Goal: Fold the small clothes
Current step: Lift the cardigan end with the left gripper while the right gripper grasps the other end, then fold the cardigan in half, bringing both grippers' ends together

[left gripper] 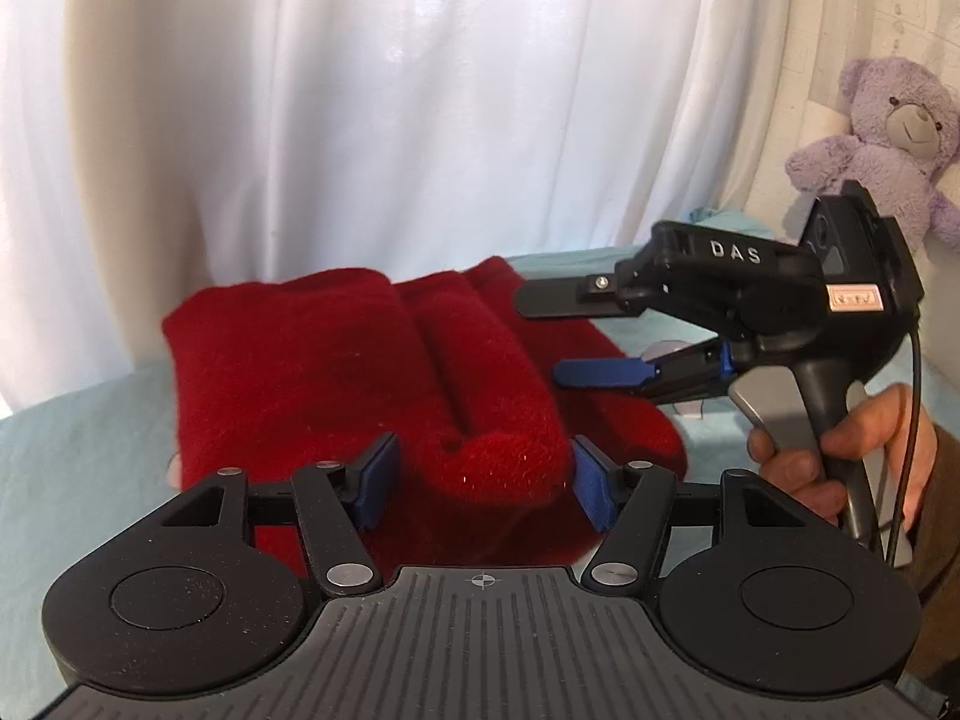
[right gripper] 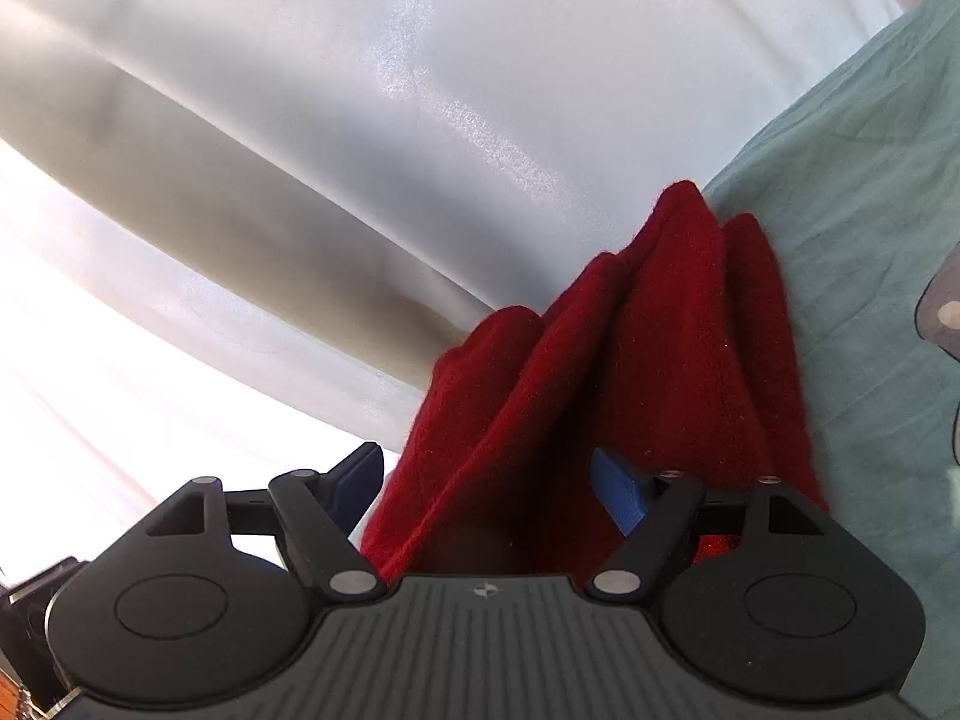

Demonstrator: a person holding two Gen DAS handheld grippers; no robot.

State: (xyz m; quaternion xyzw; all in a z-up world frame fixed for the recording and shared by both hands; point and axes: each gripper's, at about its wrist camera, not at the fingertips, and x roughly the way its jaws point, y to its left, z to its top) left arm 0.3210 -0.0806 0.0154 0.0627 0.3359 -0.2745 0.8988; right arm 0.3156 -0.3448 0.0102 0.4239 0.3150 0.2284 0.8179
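Observation:
A red knitted garment [left gripper: 360, 372] lies bunched in thick folds on the pale teal sheet [left gripper: 78, 468]. My left gripper [left gripper: 483, 480] is open, its blue pads on either side of a rolled fold at the near edge. My right gripper [left gripper: 540, 336] comes in from the right, turned on its side, open, its fingers over the garment's right part. In the right wrist view the red garment [right gripper: 660, 360] rises in ridges between the open fingers of the right gripper [right gripper: 486, 483].
A white curtain [left gripper: 360, 90] hangs close behind the bed. A purple teddy bear [left gripper: 888, 138] sits at the far right against the wall. A person's hand [left gripper: 840, 450] holds the right gripper's handle. A grey print [right gripper: 942, 312] shows on the sheet at right.

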